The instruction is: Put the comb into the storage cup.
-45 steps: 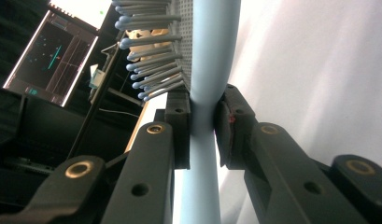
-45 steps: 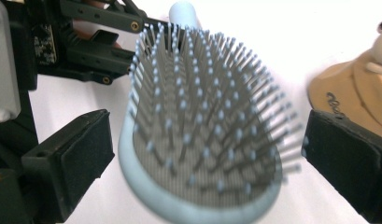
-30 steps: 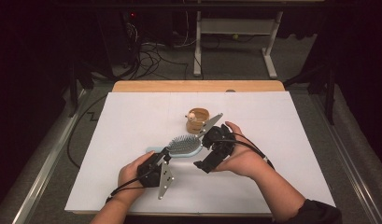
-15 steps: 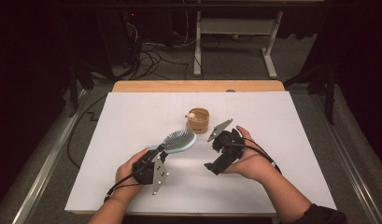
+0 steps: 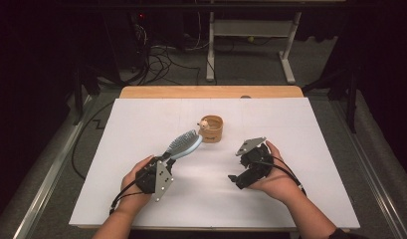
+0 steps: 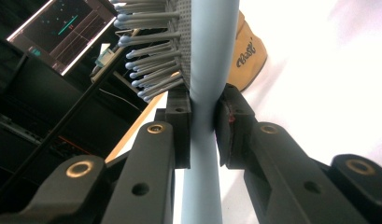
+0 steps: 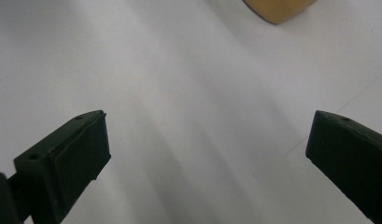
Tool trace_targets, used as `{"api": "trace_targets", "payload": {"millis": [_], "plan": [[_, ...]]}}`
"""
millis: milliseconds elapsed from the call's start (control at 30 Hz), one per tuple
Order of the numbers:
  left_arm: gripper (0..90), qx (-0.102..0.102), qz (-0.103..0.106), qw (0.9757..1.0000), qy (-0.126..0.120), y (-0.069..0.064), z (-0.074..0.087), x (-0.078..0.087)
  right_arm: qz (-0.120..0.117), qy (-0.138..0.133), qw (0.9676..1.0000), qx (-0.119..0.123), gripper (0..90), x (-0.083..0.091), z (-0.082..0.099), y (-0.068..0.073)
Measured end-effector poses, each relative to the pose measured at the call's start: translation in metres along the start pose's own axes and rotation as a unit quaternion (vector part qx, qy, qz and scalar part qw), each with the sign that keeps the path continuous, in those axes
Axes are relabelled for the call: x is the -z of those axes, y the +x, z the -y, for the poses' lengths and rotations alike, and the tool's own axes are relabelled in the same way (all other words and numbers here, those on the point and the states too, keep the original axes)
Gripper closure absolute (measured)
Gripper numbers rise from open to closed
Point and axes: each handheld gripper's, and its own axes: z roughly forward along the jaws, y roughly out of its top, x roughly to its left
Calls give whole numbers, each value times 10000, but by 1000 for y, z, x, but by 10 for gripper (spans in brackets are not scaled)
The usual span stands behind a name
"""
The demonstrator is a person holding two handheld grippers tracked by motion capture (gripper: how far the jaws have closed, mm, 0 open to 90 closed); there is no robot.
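Note:
My left gripper is shut on the handle of a light blue hairbrush, whose head points up and right toward a small tan cup. In the left gripper view both pads squeeze the handle at my left gripper, with the hairbrush bristles facing left and the cup behind. My right gripper stands open to the right of the brush, low over the white sheet. Nothing lies between its jaws at my right gripper; the cup peeks in at the top.
The white sheet covers the table, with a wooden strip along the far edge. Cables and a white desk frame stand on the floor beyond. A lit screen shows in the left gripper view.
My right gripper has drawn away from the brush head, moving right, toward the person and lower. The left gripper kept its hold, and the brush head has swung up toward the cup.

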Motion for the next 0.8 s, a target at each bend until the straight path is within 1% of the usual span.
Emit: {"api": "trace_targets", "payload": {"millis": [33, 67, 100, 133, 167, 200, 233, 267, 333, 367, 400, 433, 500, 567, 600, 633, 700, 733, 767, 800], "plan": [[776, 56, 7, 10000, -5, 1, 0, 0, 80, -99, 9999, -73, 1, 0, 6, -2], [776, 191, 26, 9998, -25, 3, 1, 1, 104, -174, 9997, -138, 1, 0, 9, -2], [777, 191, 26, 9998, -25, 3, 1, 1, 135, -233, 9995, -173, 1, -1, 12, -3], [777, 249, 45, 9997, -32, 5, 2, 1, 135, -233, 9995, -173, 1, -1, 12, -3], [776, 316, 45, 9995, -41, 6, 3, 1, 196, -345, 9989, -232, 1, -1, 18, -4], [777, 316, 45, 9995, -41, 6, 3, 1, 217, -381, 9986, -282, 1, -1, 21, -5], [777, 377, 61, 9993, -65, 7, 3, 1, 242, -438, 9983, -312, 1, -1, 24, -5], [777, 403, 67, 9991, -67, 8, 3, 2, 242, -438, 9983, -312, 1, -1, 24, -5], [777, 519, 104, 9985, -107, 10, 3, 3, 278, -555, 9971, -430, 1, -3, 31, -7], [777, 566, 113, 9983, -119, 11, 3, 3, 278, -555, 9971, -430, 1, -3, 31, -7], [777, 636, 162, 9978, -138, 13, 4, 3, 265, -619, 9967, -459, 1, -3, 34, -7], [777, 723, 207, 9970, -162, 14, 4, 4, 245, -710, 9957, -549, 1, -4, 38, -8], [776, 915, 272, 9952, -218, 17, 5, 5, 271, -750, 9951, -584, 1, -4, 40, -9], [777, 1094, 311, 9931, -276, 20, 5, 6, 294, -890, 9932, -688, 1, -4, 46, -10], [777, 1139, 312, 9926, -292, 22, 6, 6, 294, -890, 9932, -688, 1, -4, 46, -10], [776, 1211, 333, 9916, -313, 23, 6, 7, 339, -996, 9915, -761, 1, -4, 49, -11], [777, 1307, 374, 9901, -341, 26, 8, 8, 363, -1126, 9894, -846, 1, -3, 52, -12], [777, 1435, 415, 9880, -397, 27, 9, 8, 377, -1217, 9880, -874, 1, -3, 54, -11], [777, 1435, 415, 9880, -397, 27, 9, 8, 377, -1217, 9880, -874, 1, -3, 54, -11], [777, 1524, 453, 9864, -420, 29, 10, 9, 401, -1296, 9863, -935, 1, -3, 56, -11]]}}
